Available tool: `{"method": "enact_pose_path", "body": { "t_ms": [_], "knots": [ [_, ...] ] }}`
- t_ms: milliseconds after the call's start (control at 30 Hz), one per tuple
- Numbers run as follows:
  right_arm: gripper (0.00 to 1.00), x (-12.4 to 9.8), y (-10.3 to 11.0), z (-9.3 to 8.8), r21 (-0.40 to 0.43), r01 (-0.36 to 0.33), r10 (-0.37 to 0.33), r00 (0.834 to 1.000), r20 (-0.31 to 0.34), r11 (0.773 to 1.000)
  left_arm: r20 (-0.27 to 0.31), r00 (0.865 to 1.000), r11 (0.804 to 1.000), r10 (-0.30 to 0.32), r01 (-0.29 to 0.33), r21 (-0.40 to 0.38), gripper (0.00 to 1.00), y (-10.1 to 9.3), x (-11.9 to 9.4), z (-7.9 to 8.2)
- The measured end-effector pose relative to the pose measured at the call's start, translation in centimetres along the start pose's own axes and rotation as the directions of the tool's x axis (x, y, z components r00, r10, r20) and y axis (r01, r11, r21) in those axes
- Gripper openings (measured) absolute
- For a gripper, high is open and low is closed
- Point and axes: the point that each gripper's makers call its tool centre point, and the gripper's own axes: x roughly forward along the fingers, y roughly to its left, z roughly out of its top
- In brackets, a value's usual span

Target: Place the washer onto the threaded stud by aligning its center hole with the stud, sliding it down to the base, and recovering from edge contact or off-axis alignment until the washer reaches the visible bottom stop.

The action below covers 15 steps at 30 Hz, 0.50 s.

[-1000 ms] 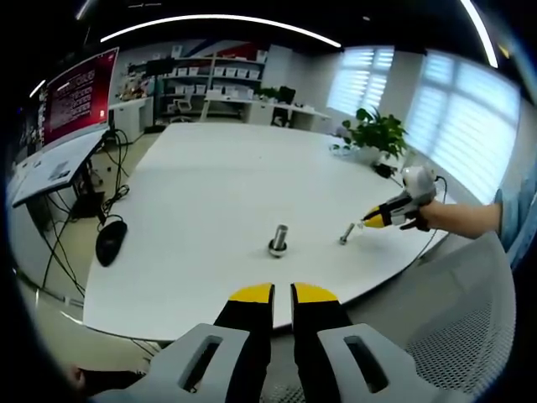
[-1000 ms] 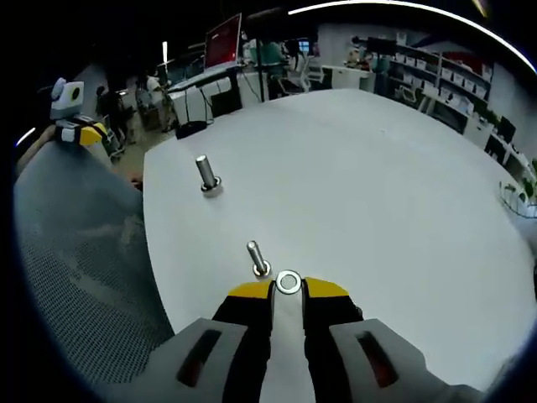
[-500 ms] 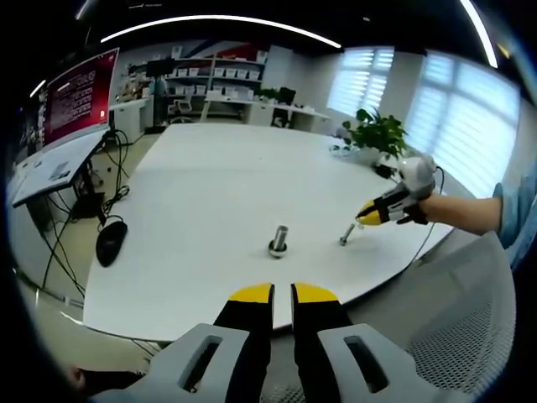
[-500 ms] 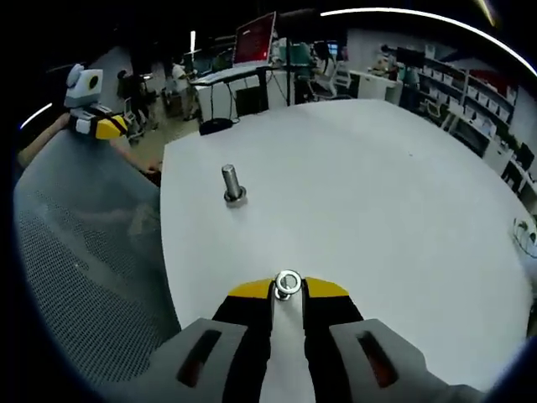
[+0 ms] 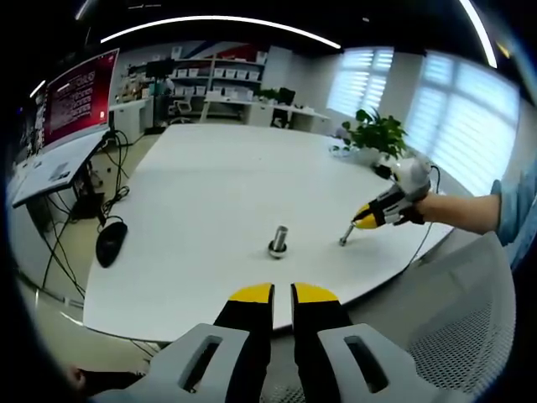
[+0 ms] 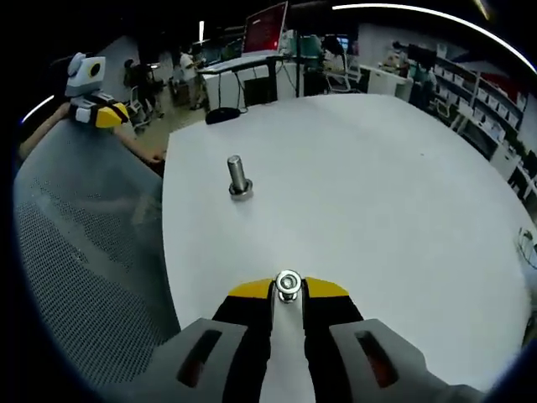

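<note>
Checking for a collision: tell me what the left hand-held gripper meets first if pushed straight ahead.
Probably the short upright metal stud on the white table, almost directly ahead of the left hand-held gripper; whether it would clear the table's near edge is unclear.

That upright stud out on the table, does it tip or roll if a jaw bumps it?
The threaded stud stands upright on a wider base, tall against that footprint, so a side knock near the top could probably tip it. It looks like solid metal: likely stiff, heavy for its size. Once down, its round shank would likely roll on the smooth white table.
</note>
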Motion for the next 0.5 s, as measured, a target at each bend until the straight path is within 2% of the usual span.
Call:
{"method": "enact_pose_path", "body": {
  "t_ms": [500],
  "knots": [
    [0.15, 0.96, 0.07, -0.85, -0.031, -0.009, 0.007, 0.999, -0.054, 0.999, -0.003, 1.000, 1.000, -0.002, 0.002, 0.000, 0.05, -0.04, 0.02, -0.06]
  ]
}}
